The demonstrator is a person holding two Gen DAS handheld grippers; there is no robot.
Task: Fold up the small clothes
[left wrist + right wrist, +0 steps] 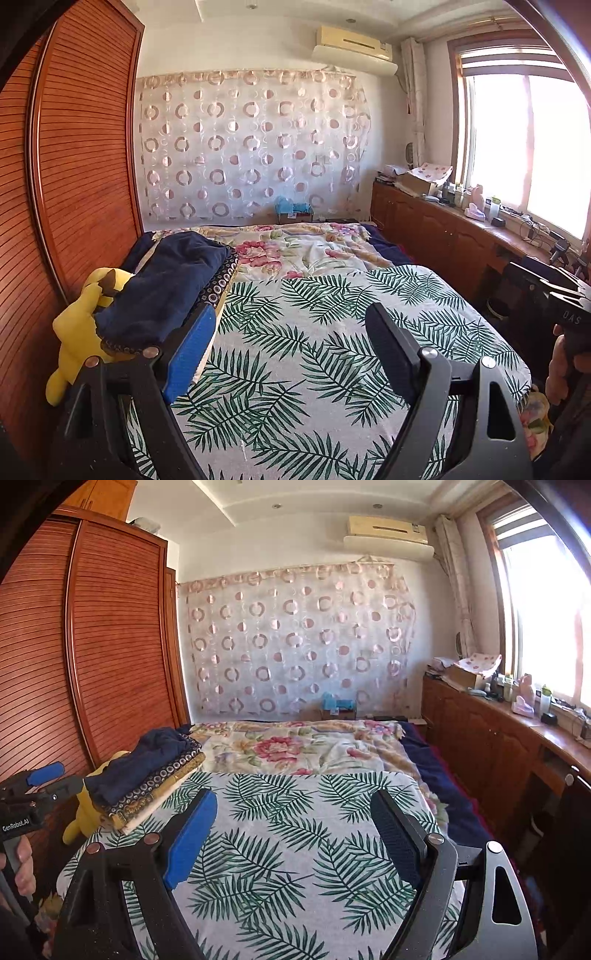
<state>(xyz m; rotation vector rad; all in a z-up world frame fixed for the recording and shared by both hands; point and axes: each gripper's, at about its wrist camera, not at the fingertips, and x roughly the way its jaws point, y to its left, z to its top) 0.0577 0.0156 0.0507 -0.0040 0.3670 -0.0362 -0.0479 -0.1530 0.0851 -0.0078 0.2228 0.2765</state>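
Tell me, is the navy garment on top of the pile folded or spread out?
Folded, loosely. The navy garment lies bunched and doubled atop the stacked clothes pile, within its outline, not flat on the leaf-print cloth.

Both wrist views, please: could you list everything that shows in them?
leaf-print cloth: one, white and green, spread over the near bed.
floral quilt: one, cream and pink, behind it.
folded clothes: one stack, navy on top, bed's left edge.
plush toy: one, yellow, beside the stack.
wardrobe: one, brown, left.
curtain: one, circle-patterned, far wall.
air conditioner: one, cream, above.
left hand-held gripper: open, empty.
right hand-held gripper: open, empty.
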